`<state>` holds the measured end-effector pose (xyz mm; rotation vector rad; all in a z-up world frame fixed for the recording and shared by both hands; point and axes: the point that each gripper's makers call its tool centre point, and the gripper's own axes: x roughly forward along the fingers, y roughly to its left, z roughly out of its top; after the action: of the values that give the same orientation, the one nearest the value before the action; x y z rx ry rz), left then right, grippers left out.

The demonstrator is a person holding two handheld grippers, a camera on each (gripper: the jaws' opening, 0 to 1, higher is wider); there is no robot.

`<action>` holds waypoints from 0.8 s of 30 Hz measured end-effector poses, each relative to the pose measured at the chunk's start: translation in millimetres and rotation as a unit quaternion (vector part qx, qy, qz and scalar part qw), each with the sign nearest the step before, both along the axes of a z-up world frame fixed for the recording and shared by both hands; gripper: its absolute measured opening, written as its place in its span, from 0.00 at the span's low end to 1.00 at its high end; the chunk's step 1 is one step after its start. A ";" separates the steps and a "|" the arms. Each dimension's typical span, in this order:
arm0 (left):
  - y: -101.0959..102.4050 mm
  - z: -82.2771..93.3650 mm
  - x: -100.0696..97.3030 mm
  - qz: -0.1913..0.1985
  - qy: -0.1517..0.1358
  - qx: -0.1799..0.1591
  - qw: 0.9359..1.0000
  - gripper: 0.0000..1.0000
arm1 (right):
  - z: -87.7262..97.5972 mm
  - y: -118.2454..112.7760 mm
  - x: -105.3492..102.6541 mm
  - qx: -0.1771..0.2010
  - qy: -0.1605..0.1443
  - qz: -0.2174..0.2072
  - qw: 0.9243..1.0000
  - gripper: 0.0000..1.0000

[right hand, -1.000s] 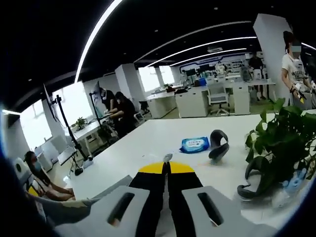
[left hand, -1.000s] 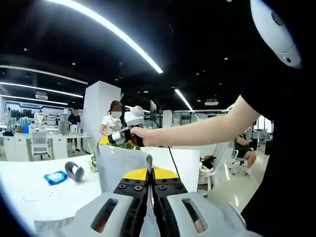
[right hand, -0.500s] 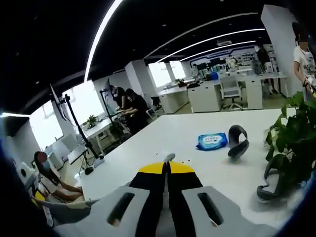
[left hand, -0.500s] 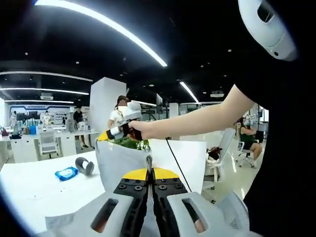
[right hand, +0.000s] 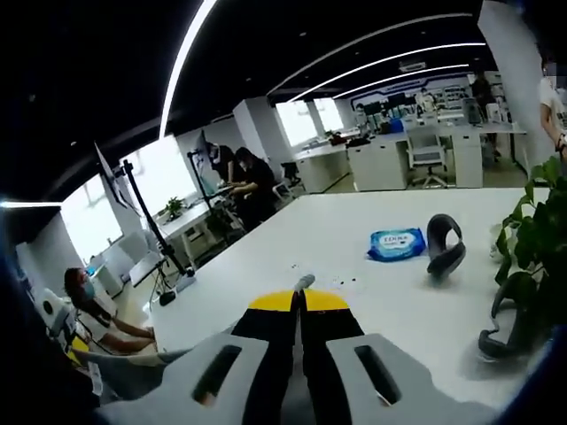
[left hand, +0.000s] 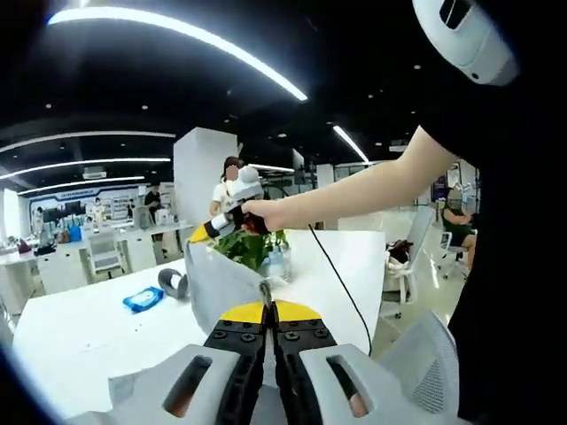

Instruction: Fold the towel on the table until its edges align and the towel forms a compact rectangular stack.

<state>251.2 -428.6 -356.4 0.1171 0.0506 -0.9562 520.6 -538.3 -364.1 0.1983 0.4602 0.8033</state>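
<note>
Towel (left hand: 221, 279) pinched in left tongs (left hand: 268, 297); right tongs (right hand: 301, 290) likewise; no legible writing.

A white bench (right hand: 292, 243) carries a blue wet-wipes pack (right hand: 396, 243) at about one o'clock in the right gripper view, with a dark curved neck pillow (right hand: 445, 245) just beside it toward two o'clock. A leafy green potted plant (right hand: 537, 239) stands at three o'clock, and a dark cable (right hand: 498, 329) loops at its foot. At nine o'clock a black tripod stand (right hand: 146, 226) rises beside people working at a desk (right hand: 232, 181), and a seated person (right hand: 93, 314) shows lower down. Office desks with a white chair (right hand: 425, 155) line the far wall. In the left gripper view, the wipes pack (left hand: 143, 299) lies at nine o'clock, close to the pillow (left hand: 173, 282), and the plant (left hand: 252, 248) stands centre.
</note>
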 end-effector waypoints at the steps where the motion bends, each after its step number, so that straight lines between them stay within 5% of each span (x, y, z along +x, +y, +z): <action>1: 3.3 0.1 0.9 0.003 0.003 -0.003 1.000 0.02 | 0.3 2.2 -0.7 0.000 -0.001 0.001 1.000 0.00; 24: 57.4 -56.5 -1.1 0.042 0.068 0.035 0.996 0.02 | -38.0 40.0 -6.9 -0.023 0.030 0.040 0.998 0.00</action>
<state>250.1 -371.2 -412.9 0.1137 0.2141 -0.8785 513.8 -498.2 -402.1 0.1628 0.5460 0.8651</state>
